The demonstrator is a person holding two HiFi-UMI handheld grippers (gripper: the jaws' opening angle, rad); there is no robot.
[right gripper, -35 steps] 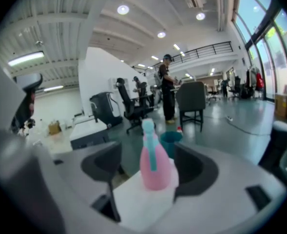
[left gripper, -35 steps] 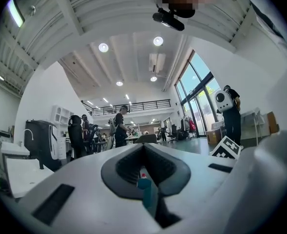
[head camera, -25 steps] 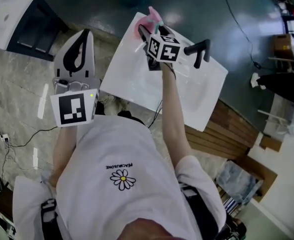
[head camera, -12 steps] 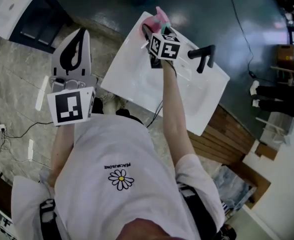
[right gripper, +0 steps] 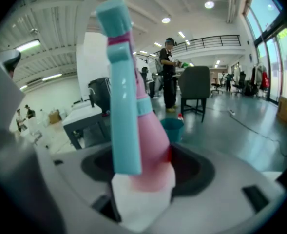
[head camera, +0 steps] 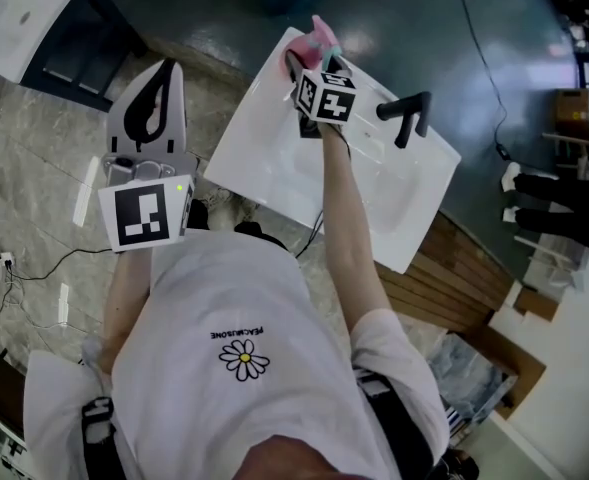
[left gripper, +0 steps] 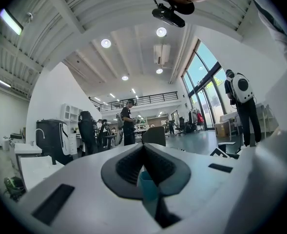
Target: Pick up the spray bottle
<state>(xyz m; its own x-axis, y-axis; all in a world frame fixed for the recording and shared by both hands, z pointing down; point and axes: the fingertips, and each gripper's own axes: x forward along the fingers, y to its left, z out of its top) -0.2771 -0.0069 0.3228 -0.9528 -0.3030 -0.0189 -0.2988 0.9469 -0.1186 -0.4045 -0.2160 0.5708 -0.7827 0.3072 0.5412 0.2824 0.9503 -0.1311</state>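
The spray bottle (right gripper: 141,130) is pink with a teal trigger head and a white label. It stands upright between the jaws of my right gripper (right gripper: 143,172), which is shut on its lower body. In the head view the spray bottle (head camera: 317,34) and right gripper (head camera: 309,60) are over the far corner of a white sink top (head camera: 264,163). My left gripper (head camera: 162,68) is held out over the stone floor at the left, well apart from the bottle. In the left gripper view the left gripper (left gripper: 144,147) has its jaws closed together with nothing between them.
A black faucet (head camera: 407,114) rises from the sink top just right of my right gripper. Another white basin on a dark cabinet (head camera: 24,8) sits far left. A wooden pallet (head camera: 444,268) lies right of the sink. A teal bin (right gripper: 173,129), a chair (right gripper: 198,89) and standing people are behind the bottle.
Only the view has shifted a little. The right gripper still holds the bottle over the sink's far corner, and the left gripper stays at the left.
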